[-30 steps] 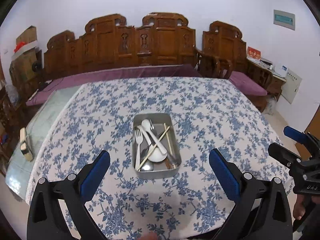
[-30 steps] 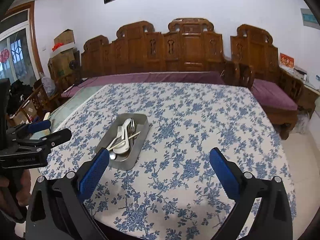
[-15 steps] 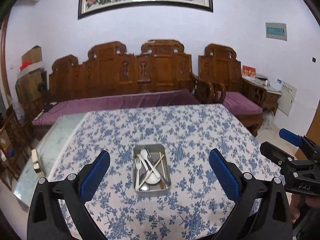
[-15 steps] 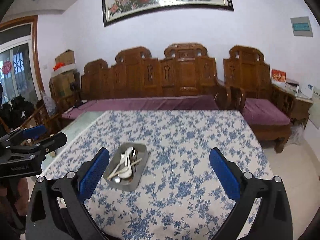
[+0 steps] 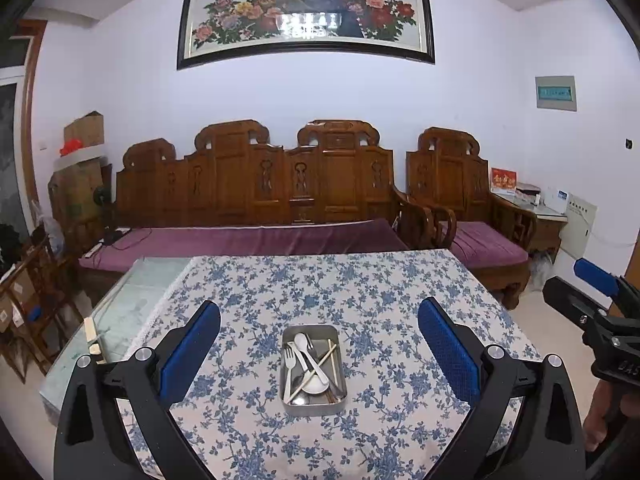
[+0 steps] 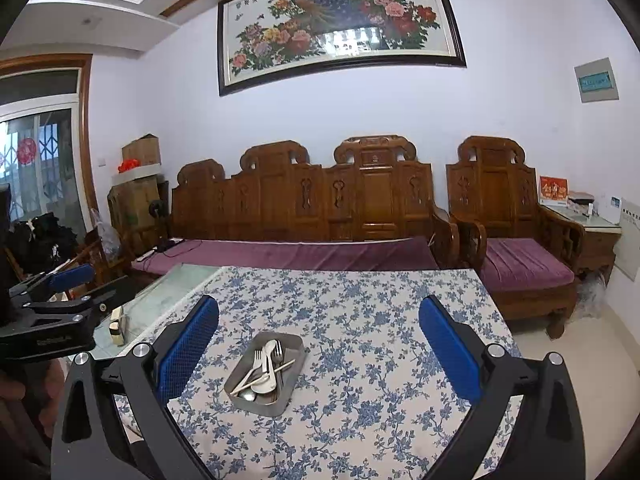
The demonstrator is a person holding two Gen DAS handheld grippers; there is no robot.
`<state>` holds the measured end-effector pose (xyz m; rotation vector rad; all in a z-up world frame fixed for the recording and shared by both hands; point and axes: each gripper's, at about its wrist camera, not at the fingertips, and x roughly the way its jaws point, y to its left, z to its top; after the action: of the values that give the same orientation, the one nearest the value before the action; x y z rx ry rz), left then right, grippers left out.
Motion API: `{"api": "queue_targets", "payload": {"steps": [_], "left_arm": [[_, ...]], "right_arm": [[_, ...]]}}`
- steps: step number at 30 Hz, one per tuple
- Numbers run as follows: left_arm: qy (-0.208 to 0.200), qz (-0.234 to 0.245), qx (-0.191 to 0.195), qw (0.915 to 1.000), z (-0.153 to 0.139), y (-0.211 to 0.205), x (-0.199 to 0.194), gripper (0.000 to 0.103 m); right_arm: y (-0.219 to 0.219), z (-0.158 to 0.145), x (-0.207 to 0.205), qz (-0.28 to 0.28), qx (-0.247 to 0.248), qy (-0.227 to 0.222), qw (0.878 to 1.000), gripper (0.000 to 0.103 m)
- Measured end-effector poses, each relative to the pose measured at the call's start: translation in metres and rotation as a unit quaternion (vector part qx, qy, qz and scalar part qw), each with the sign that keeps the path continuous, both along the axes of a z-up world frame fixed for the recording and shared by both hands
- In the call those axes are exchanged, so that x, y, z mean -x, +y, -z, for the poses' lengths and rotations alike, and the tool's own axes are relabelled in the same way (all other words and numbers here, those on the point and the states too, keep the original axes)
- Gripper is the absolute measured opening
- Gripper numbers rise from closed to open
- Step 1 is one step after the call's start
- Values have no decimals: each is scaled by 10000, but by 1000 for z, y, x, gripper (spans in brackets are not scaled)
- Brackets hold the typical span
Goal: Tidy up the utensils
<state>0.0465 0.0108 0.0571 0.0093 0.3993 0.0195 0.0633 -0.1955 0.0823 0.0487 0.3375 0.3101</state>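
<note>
Right now the left gripper (image 5: 319, 350) hangs above the near edge of the table (image 5: 400, 280), its two blue-padded fingers (image 5: 192, 348) spread wide apart with nothing between them. Seen from its own camera, the right gripper (image 6: 319, 350) sits the same way, fingers (image 6: 448, 348) wide apart and gripping nothing. Each gripper also shows at the edge of the other's view: the right one at the far right of the left view, the left one at the far left of the right view, both held off the sides of the table and well apart from the tray.

A small metal tray (image 5: 313, 404) rests on the blue flowered tablecloth (image 5: 360, 288), toward the near side of the table. Inside it the utensils lie in a loose pile: a white fork (image 5: 289, 360) along the left side, a white spoon (image 5: 301, 342) with its bowl at the far end, a larger white spoon (image 5: 316, 384) with its bowl at the near end, and wooden chopsticks (image 5: 331, 354), one crossing the pile at a slant and one lying along the right wall. Some darker metal pieces lie under them, too tangled to tell apart.

Beyond the table stands a carved wooden bench (image 5: 256, 184) with a purple cushion (image 5: 248, 242), and a large flower painting (image 5: 306, 8) hangs on the wall above it
</note>
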Motion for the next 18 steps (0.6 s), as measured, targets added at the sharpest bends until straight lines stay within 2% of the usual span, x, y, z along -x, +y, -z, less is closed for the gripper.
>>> {"api": "queue_targets", "payload": {"steps": [18], "left_arm": [[15,17,11,10000,6,0,-1,96]], "right_arm": [[2,3,1,107,81,51,9999,101]]}}
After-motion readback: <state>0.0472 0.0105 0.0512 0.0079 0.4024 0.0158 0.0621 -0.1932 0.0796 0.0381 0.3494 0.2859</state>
